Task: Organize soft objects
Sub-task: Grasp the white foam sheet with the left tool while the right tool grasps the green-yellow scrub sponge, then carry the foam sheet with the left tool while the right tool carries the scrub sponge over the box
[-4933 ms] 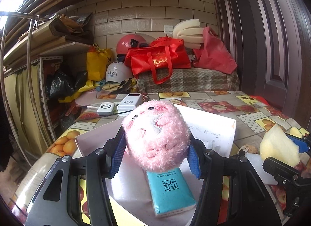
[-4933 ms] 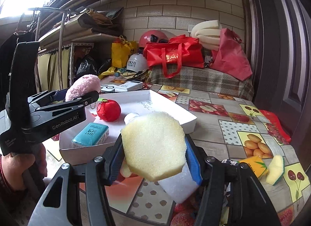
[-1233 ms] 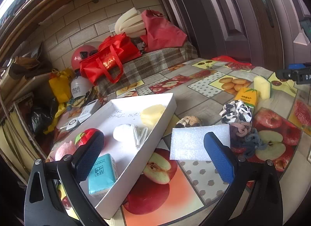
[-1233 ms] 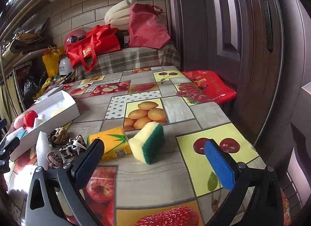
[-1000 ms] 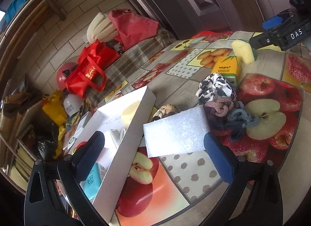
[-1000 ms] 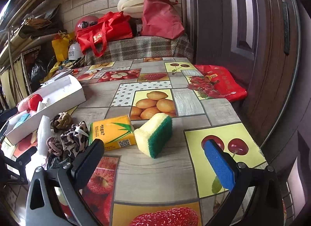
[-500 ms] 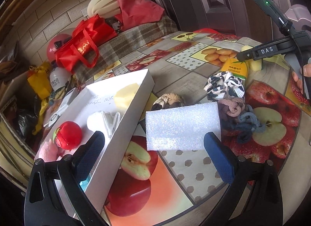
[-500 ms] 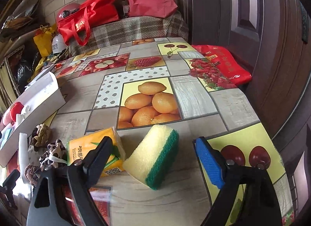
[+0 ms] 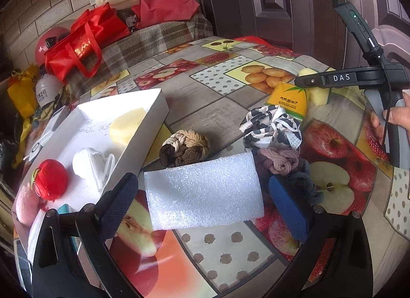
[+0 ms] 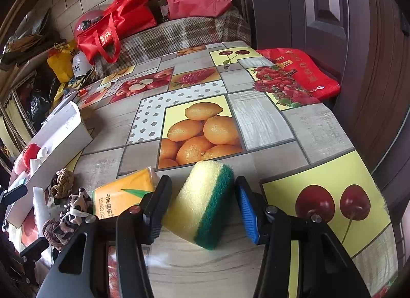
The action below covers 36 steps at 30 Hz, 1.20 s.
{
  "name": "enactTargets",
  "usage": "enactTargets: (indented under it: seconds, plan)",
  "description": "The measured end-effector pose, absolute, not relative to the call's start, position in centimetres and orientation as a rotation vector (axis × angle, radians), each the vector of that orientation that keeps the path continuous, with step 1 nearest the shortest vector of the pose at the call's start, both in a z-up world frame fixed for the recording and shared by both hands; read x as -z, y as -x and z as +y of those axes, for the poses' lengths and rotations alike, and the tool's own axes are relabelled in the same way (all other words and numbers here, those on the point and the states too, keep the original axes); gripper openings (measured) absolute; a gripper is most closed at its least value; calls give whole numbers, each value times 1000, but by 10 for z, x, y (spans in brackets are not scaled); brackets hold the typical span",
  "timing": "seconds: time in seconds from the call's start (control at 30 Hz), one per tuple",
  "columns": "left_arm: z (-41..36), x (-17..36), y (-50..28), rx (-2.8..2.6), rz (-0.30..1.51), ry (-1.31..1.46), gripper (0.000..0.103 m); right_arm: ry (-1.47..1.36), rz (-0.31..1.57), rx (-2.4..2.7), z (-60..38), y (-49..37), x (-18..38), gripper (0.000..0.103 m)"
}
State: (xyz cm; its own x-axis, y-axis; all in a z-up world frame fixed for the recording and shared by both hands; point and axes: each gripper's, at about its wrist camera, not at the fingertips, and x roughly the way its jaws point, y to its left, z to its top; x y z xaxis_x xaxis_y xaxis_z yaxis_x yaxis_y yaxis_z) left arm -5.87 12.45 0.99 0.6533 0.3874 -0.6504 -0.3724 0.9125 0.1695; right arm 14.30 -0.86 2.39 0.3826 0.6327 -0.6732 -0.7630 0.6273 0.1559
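Right gripper [image 10: 201, 207]: jaws have just been closing around the yellow sponge with a green scouring side [image 10: 202, 203], which lies on the fruit-print tablecloth [image 10: 269, 123] just beside an orange tissue pack [image 10: 123, 195]; both pads look against its sides, clenched on it. Left gripper [image 9: 202, 205]: jaws spread wide, released, straddling a white rectangular foam sheet [image 9: 203, 192] without touching it. The foam lies flat beside the open white cardboard box [image 9: 143, 131], next to a heap of fabric scrunchies [image 9: 276, 144].
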Motion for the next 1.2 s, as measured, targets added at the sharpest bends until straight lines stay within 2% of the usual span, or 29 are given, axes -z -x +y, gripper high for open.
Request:
enactTargets:
  seconds: [0.13, 0.17, 0.33, 0.77, 1.2]
  plan:
    - [129, -5, 53, -438, 782, 3, 101, 189, 769, -901, -8, -143, -24, 51]
    - [129, -5, 54, -436, 782, 8, 93, 188, 771, -906, -8, -143, -24, 47]
    - [130, -9, 61, -428, 743, 14, 92, 179, 750, -929, -10, -139, -26, 31]
    - [130, -42, 118, -553, 420, 50, 92, 119, 597, -939, -27, -125, -42, 29]
    - [131, -46, 134, -626, 353, 46, 92, 161, 453, -1033, -20, -35, -51, 29]
